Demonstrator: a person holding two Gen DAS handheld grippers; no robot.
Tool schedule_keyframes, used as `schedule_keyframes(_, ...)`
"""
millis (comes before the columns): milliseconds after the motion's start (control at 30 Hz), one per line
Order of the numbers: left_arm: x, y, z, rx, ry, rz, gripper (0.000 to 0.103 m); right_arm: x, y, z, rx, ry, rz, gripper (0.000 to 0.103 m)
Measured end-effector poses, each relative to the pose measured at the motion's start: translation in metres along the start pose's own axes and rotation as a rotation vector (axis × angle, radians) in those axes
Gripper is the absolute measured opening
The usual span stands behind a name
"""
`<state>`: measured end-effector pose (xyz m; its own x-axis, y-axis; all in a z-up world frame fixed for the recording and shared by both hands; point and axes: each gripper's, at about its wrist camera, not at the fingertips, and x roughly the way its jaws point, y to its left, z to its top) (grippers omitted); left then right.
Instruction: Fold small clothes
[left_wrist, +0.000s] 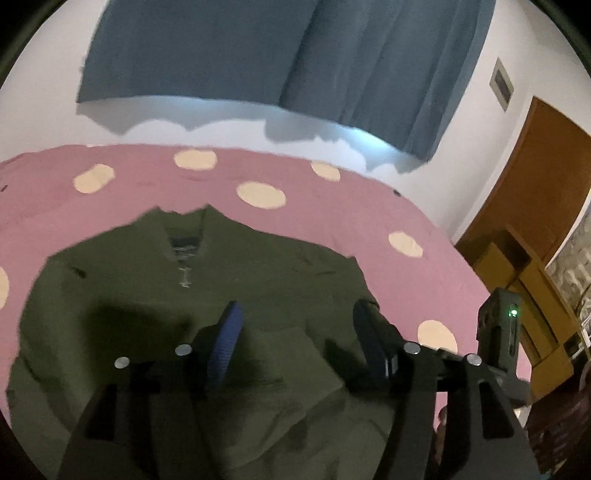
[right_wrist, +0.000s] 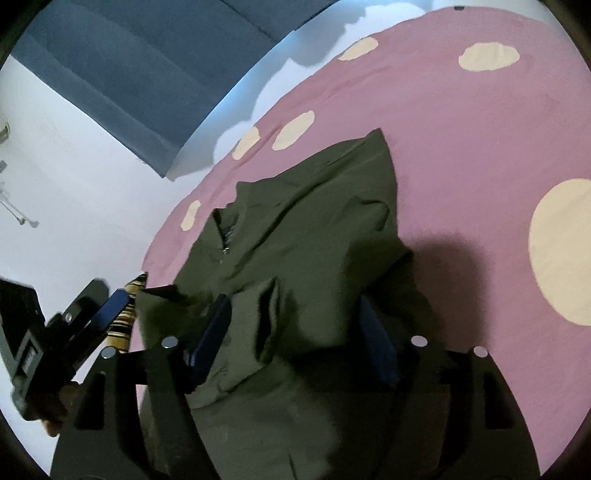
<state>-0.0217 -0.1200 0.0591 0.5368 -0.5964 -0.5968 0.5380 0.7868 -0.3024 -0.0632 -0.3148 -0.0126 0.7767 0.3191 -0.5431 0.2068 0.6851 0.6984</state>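
An olive green zip jacket lies spread on a pink bedspread with cream dots, collar pointing away from me. My left gripper hovers over its lower right part, blue pads wide apart with nothing between them. In the right wrist view the jacket is rumpled, with a raised fold near the middle. My right gripper stands open astride that fold; cloth bunches between the fingers and covers part of the right one. The left gripper shows at the left edge of this view, beside the jacket's hem.
A striped yellow and dark cloth lies by the jacket's left edge. Blue curtains hang on the white wall behind the bed. A wooden door and cardboard boxes stand to the right. A dark housing with a green light sits at the right.
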Motion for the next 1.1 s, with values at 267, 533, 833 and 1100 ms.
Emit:
schedule_keyframes(267,-0.072,0.122,-0.031,-0.139,-0.102,0.241,0.066,-0.004,0.023,0.002,-0.023,0.019,0.081,0.072)
schedule_keyframes(533,-0.089,0.187,-0.064,-0.206,-0.078,0.436,0.066,0.018,0.054,0.008,-0.118,0.084,0.052,0.072)
schedule_keyframes(833,-0.081,0.205,-0.078,-0.293,-0.025,0.435,0.066,0.093,0.045,-0.002,-0.102,0.285,-0.005,0.059)
schedule_keyframes(1100,-0.078,0.218,-0.084,-0.349,0.002,0.446,0.072,0.096,0.081,-0.002,-0.219,0.289,-0.026,0.011)
